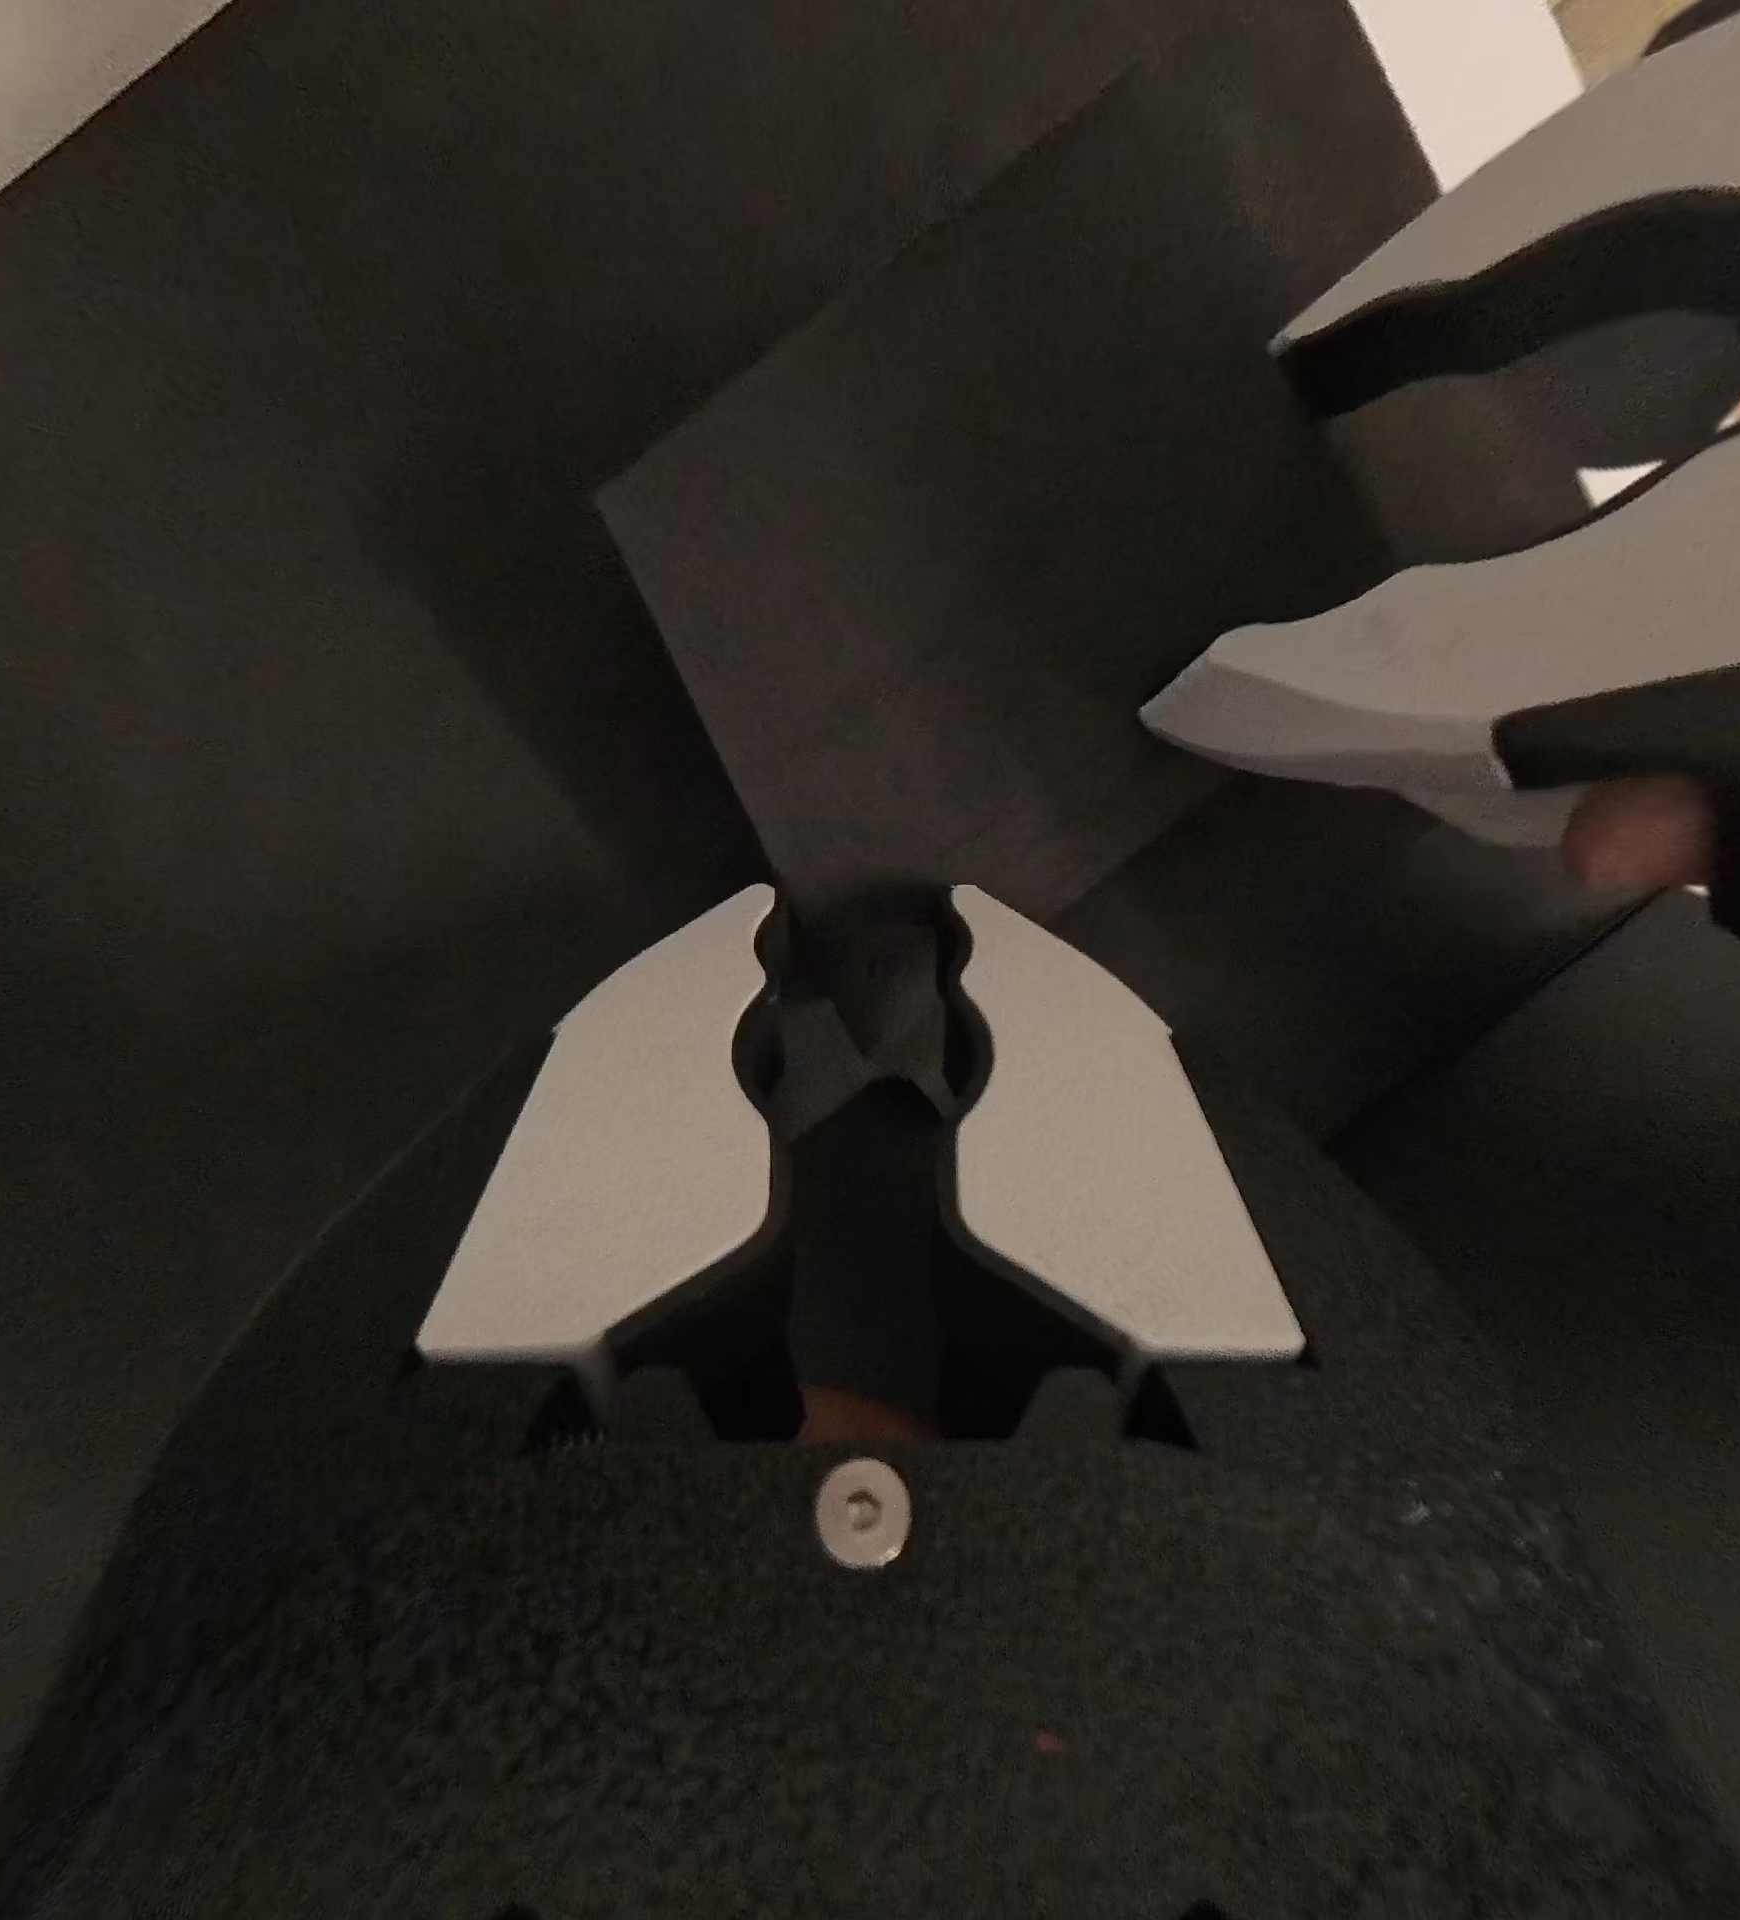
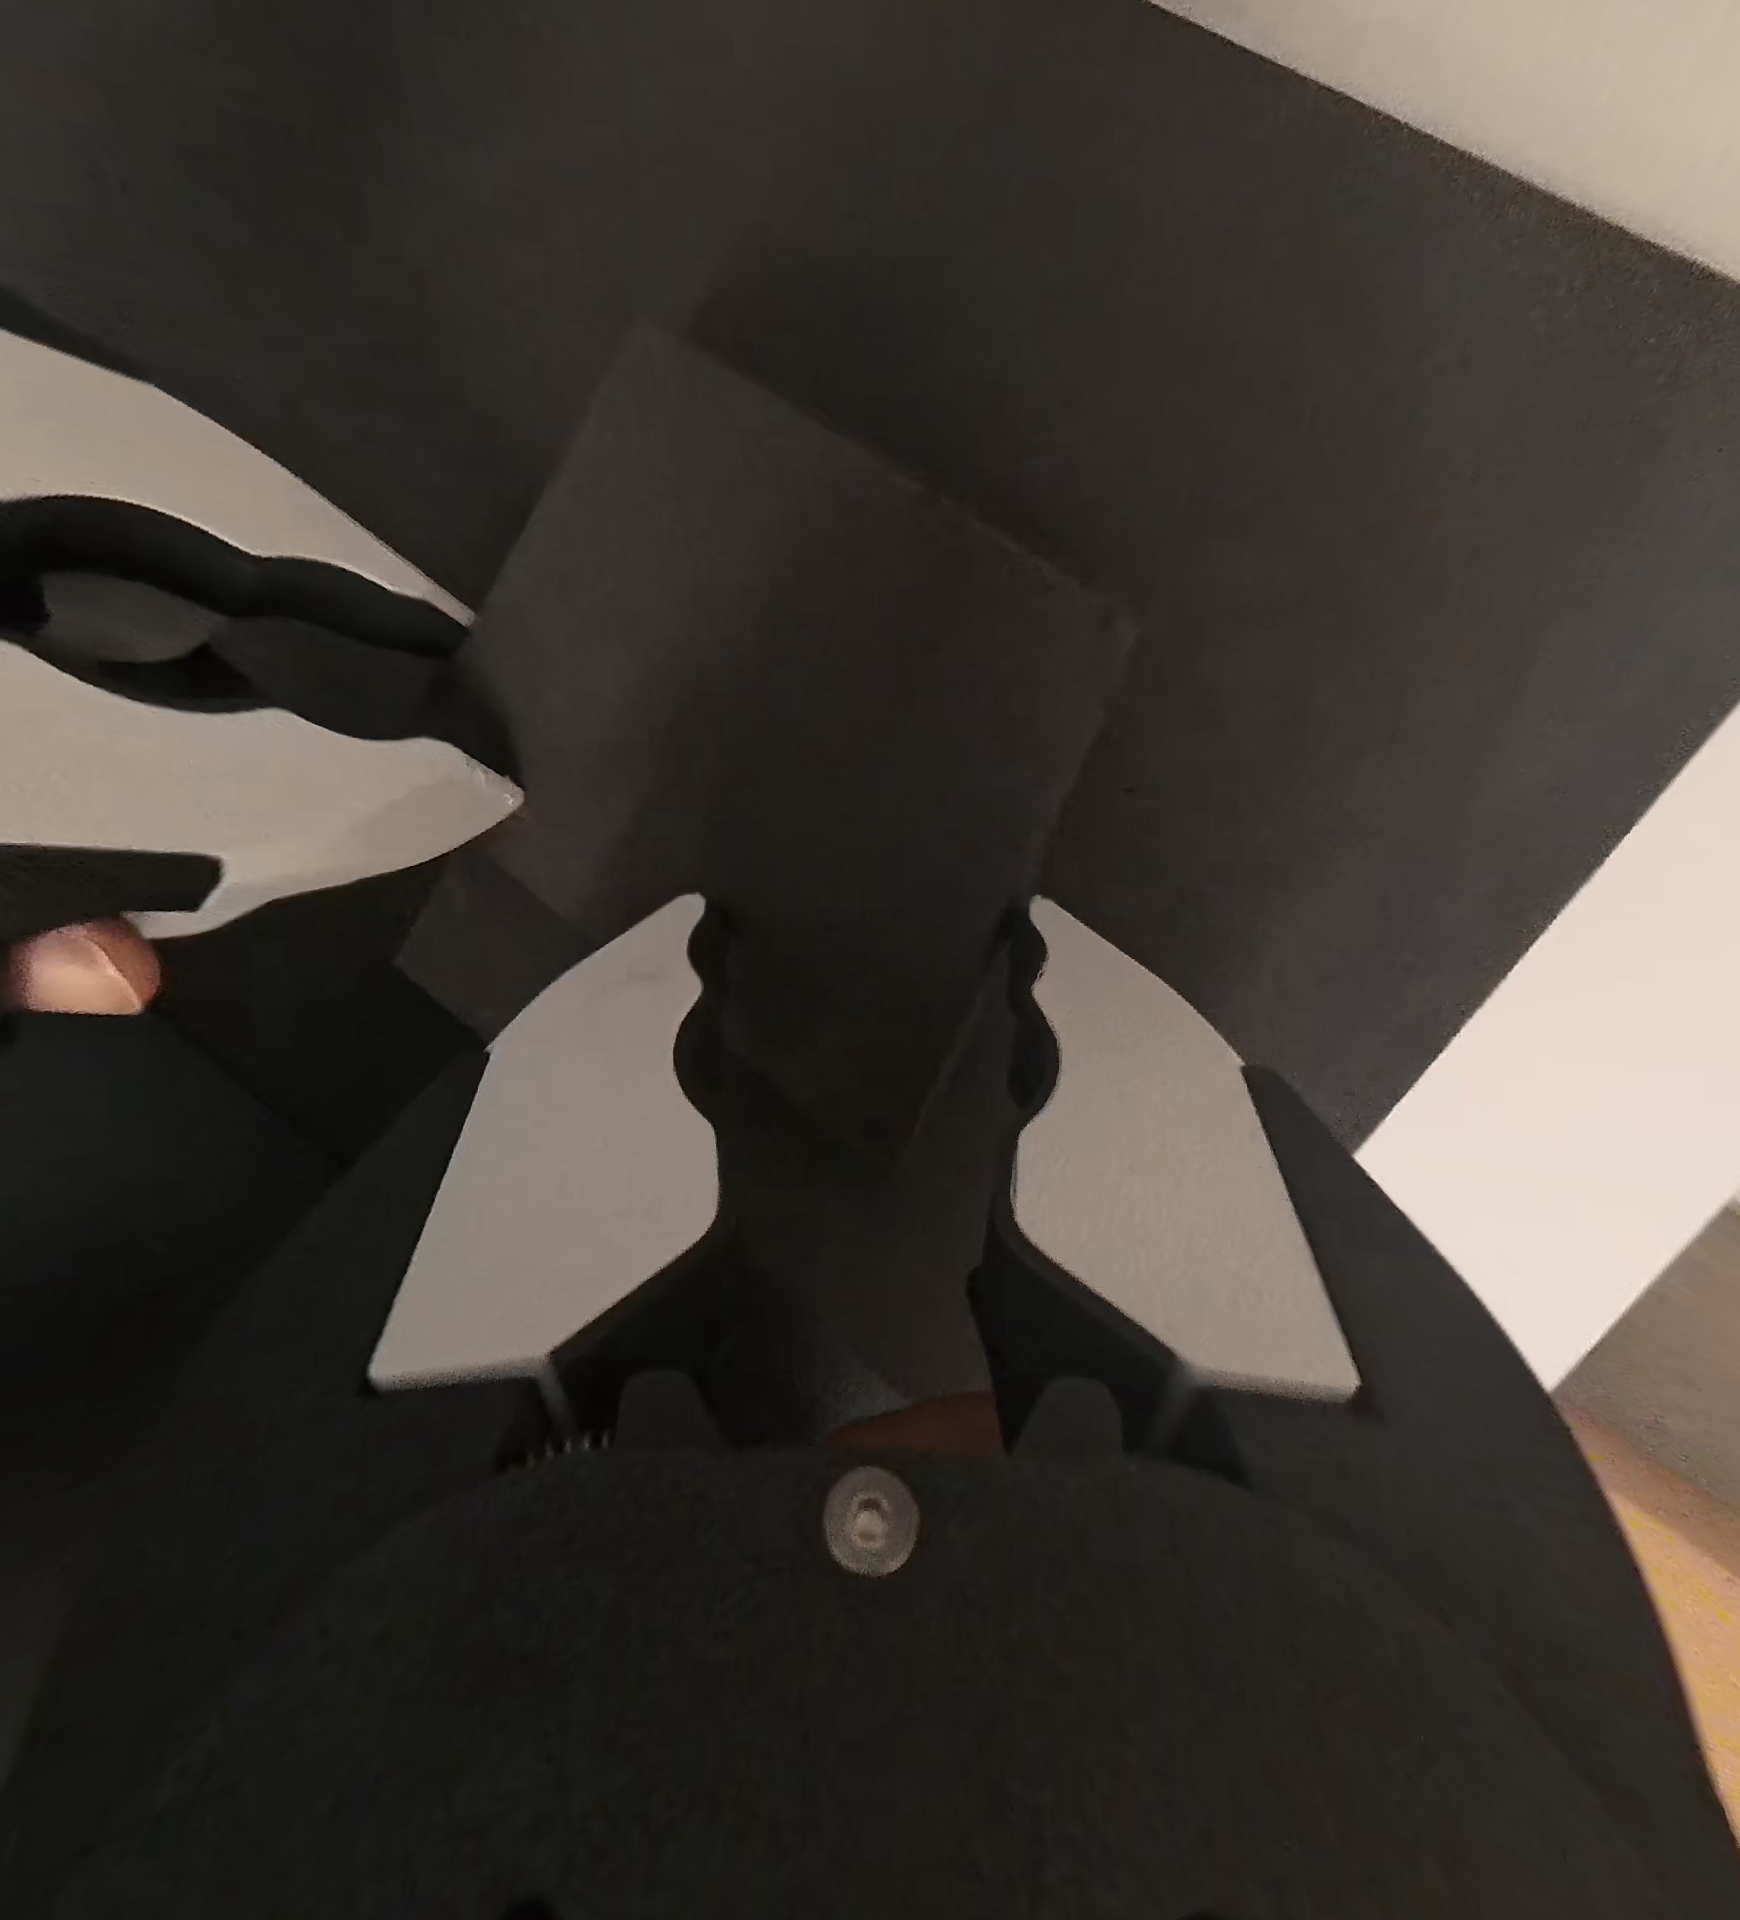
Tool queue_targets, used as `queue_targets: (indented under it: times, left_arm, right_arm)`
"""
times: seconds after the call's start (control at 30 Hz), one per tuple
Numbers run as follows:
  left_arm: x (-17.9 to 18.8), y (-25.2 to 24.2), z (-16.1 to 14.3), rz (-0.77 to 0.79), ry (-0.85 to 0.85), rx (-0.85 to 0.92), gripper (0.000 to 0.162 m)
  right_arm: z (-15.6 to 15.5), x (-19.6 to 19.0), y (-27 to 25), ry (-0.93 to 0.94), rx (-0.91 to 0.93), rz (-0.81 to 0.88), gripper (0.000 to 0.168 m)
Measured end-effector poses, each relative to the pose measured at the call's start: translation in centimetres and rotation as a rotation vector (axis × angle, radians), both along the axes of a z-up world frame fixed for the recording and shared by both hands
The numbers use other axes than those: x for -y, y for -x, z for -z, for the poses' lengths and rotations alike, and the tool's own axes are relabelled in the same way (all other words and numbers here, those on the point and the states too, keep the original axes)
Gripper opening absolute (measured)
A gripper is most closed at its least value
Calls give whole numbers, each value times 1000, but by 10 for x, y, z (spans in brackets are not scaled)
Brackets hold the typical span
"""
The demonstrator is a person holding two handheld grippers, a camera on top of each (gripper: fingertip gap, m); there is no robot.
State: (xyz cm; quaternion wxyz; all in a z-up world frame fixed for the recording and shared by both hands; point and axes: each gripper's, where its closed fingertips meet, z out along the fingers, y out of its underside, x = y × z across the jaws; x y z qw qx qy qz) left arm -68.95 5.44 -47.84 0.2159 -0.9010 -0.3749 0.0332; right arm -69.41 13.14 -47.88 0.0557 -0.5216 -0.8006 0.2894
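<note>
Both claws have hold of the same dark grey sheet (image 1: 949, 644), a stiff, felt-like square lifted off the surface.

The left claw (image 1: 861, 935) is pinched together on one corner of it, the material bunching between the tips.

The right claw (image 2: 861, 935) stands wider, its tips set against the two edges of another corner. It looks clamped on the sheet, though the view is dim there.

Gripping two separate corners seems meant to keep the sheet spread flat and taut between the two tools rather than letting it droop.

Beneath it lies a larger dark mat (image 2: 1365, 520) of similar material.

The mat rests on a pale counter (image 2: 1624, 883).

Wood-toned floor (image 2: 1739, 1558) shows past the counter's edge.

A bare fingertip (image 2: 87, 966) shows at the left tool's handle.
</note>
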Motion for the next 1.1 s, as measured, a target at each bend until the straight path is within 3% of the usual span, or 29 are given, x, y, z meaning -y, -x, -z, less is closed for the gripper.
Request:
queue_targets:
  times: [0.2, 0.4, 0.47, 0.6, 0.73, 0.93, 1.1]
  left_arm:
    - [6, 10, -5, 27, 51, -132, 29]
    - [25, 13, -32, 37, 116, -300, 22]
    - [33, 8, -49, 20, 122, -349, 16]
    - [46, -7, -99, -76, 84, -439, 0]
    - [58, -29, -139, -220, 41, -458, 0]
    - [76, -61, -172, -428, 25, -482, 0]
    - [85, -95, -190, -483, -15, -464, 0]
  right_arm:
    - [-5, -9, 5, -93, -83, -58, 74]
    - [-43, -13, -7, -185, -255, -172, 74]
    - [-62, -15, -13, -202, -296, -170, 67]
    - [-106, -12, -35, -197, -343, -134, 35]
    - [-141, -9, -55, -152, -332, -28, 0]
    - [-163, 3, -82, -123, -256, 169, 0]
    - [-181, 20, -113, -147, -270, 225, 0]
